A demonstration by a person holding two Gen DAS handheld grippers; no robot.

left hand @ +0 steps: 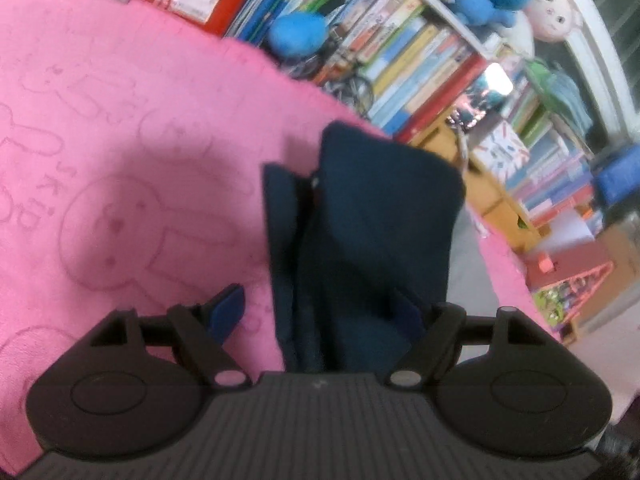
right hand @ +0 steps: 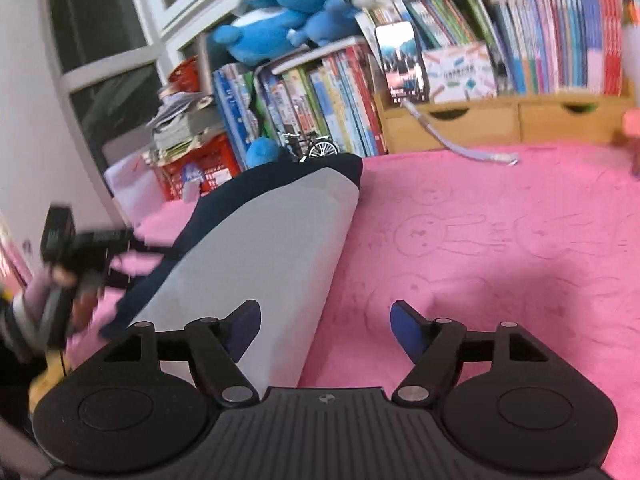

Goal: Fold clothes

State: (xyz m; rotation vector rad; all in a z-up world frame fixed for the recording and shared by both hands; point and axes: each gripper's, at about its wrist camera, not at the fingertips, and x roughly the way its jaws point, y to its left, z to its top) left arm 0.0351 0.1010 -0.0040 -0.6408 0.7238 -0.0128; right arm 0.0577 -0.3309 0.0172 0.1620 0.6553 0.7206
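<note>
I see the pink blanket (right hand: 500, 240) with its rabbit outlines spread across most of both views. Behind it, from ten to two o'clock, stands a bookshelf (right hand: 520, 40) packed with books, blue plush toys (right hand: 288, 8) piled on top. The folded garment (right hand: 260, 248), navy with a grey face, lies on the blanket, running from my right gripper (right hand: 324, 332) at six o'clock up toward eleven; that gripper's jaws stand apart with only its left finger over the cloth. My left gripper (left hand: 320, 316) has its jaws wide apart too, the navy cloth (left hand: 372, 240) lying loose between them, unpinched.
</note>
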